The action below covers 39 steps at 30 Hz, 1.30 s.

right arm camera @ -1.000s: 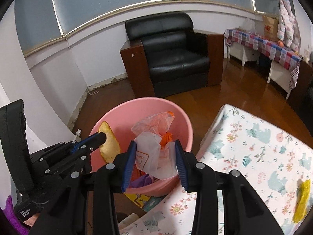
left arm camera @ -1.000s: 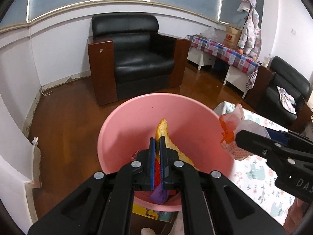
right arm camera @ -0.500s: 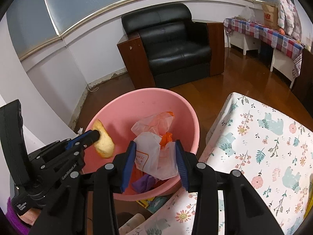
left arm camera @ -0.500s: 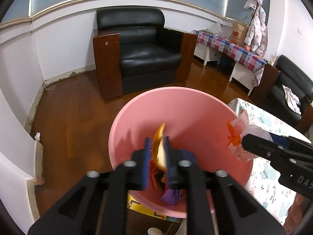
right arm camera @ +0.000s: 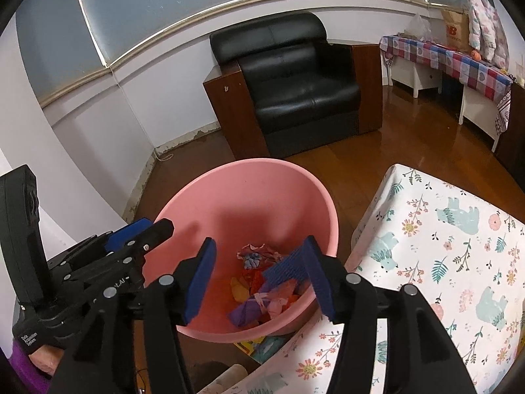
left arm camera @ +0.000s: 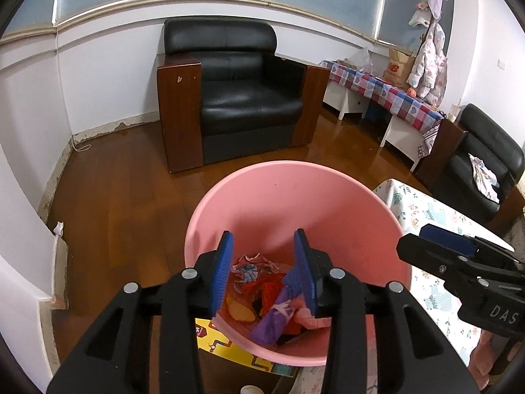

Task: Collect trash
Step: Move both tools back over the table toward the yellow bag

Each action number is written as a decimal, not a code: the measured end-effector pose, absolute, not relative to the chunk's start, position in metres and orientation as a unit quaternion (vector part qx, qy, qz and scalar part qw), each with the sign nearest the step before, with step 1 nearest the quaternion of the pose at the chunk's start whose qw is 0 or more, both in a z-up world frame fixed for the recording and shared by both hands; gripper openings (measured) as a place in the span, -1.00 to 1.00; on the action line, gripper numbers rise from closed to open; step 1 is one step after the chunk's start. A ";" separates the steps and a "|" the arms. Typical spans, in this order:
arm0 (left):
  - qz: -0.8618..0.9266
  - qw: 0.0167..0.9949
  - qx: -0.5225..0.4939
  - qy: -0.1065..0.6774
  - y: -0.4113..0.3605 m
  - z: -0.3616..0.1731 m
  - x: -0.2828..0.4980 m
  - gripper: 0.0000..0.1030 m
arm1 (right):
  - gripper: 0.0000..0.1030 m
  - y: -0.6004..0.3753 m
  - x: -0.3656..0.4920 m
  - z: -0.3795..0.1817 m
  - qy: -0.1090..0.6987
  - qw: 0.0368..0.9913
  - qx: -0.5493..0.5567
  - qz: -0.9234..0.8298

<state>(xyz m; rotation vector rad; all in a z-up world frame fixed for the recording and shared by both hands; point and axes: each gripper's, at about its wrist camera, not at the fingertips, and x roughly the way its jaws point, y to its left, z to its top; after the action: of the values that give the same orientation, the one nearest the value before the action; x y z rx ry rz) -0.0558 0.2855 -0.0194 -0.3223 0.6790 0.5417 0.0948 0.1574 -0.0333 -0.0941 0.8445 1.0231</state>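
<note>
i'm over a glossy brown wooden floor [left arm camera: 124,197] in a room with white walls and a band of frosted windows up high. one bench [right arm camera: 459,262] with a floral animal-print cloth sits just right of the one pink basin [left arm camera: 262,203], touching or nearly touching its rim. i count two black leather armchairs: one armchair [left arm camera: 242,98] against the far wall, a second armchair [left arm camera: 482,164] at the right. one long side table [left arm camera: 387,88] with a checked cloth stands between them, with a brown paper bag on it.

my left gripper [left arm camera: 264,274] is spread wide and holds nothing, poised above the basin. my right gripper [right arm camera: 259,280] is spread wide too, also without a load. the trash [right arm camera: 262,282] lies in a mixed pile at the bottom of the basin: crumpled wrappers, purple, orange, red and yellow bits; i can't count the pieces.
</note>
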 end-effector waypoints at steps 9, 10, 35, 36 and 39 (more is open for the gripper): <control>0.231 0.903 -0.168 0.321 0.270 -0.007 -0.055 -0.26 | 0.06 0.121 0.082 -0.023 0.374 0.804 -0.041 0.461; 0.225 0.904 -0.168 0.321 0.266 -0.006 -0.054 -0.26 | 0.06 0.115 0.080 -0.021 0.372 0.807 -0.042 0.458; 0.093 0.918 -0.127 0.364 0.135 -0.001 -0.001 -0.26 | 0.06 -0.072 0.047 -0.023 0.352 0.870 -0.034 0.344; 0.088 0.918 -0.123 0.366 0.129 -0.001 0.002 -0.26 | 0.06 -0.081 0.047 -0.024 0.351 0.874 -0.032 0.336; 0.071 0.920 -0.108 0.370 0.109 -0.002 0.008 -0.26 | 0.06 -0.102 0.048 -0.023 0.349 0.882 -0.026 0.316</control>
<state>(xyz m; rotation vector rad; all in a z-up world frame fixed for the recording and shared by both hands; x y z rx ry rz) 0.0082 0.1085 -0.0018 -0.2227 0.7614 0.1461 0.0483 -0.1018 -0.0235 -0.0545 0.7277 0.6590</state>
